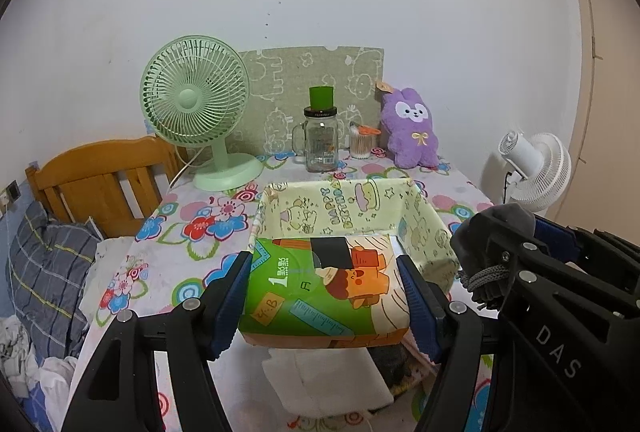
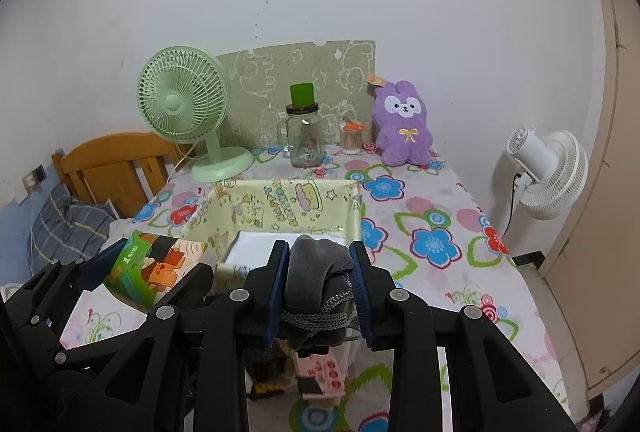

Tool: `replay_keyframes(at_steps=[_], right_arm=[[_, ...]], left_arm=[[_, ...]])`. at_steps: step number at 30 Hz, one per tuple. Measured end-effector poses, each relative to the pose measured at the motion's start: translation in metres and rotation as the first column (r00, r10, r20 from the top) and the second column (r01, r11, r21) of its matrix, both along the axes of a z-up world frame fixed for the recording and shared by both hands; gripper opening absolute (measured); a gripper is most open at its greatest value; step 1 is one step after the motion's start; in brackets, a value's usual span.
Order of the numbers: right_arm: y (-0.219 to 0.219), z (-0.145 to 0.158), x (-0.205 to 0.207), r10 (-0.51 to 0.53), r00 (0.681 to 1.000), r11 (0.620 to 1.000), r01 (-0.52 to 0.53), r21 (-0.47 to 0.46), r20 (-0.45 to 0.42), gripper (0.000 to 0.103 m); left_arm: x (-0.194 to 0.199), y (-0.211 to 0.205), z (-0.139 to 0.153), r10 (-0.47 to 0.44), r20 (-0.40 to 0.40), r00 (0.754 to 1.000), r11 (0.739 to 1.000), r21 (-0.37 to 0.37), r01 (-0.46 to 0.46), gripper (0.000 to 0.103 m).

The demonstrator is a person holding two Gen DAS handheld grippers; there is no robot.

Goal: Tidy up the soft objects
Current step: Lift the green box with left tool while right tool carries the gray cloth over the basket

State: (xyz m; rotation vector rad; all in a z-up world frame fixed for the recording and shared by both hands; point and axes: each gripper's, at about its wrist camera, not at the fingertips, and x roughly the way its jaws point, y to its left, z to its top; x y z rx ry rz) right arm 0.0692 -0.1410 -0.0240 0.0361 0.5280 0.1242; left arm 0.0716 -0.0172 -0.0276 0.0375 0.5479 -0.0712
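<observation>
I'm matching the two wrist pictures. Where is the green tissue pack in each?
Left wrist: green tissue pack, bottom centre, clamped by the left gripper.
Right wrist: lower left.
Shared landmark: purple plush rabbit by the wall.

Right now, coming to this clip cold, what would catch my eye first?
Both grippers are loaded: the left gripper clamps a green-and-orange tissue pack, and the right gripper squeezes a grey cloth bundle. Just beyond them sits an open pale-yellow box, with a purple plush rabbit at the table's back edge.
</observation>
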Motion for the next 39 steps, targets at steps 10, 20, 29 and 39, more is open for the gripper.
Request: replay_keyframes(at_steps=[10,20,29,39], right_arm=[[0.005,0.003,0.031,0.002,1.0,1.0,-0.002,-0.013,0.008,0.034],[0.012,0.003,0.067,0.019,1.0,1.0,-0.019,-0.017,0.001,0.034],[0.014,-0.001,0.104,0.029,0.999,0.999,-0.029,-0.04,-0.018,0.034],[0.012,-0.019,0.141,0.028,0.998,0.999,-0.03,-0.036,-0.048,0.034]], left_arm=[[0.027,0.003,0.004,0.024,0.002,1.0,1.0,0.008,-0.024,0.072],[0.059,0.004,0.001,0.018,-0.01,1.0,1.0,0.01,-0.018,0.072],[0.098,0.001,-0.009,0.004,-0.055,0.998,1.0,-0.004,-0.005,0.072],[0.135,-0.002,-0.03,0.0,-0.121,0.993,1.0,0.005,0.001,0.074]])
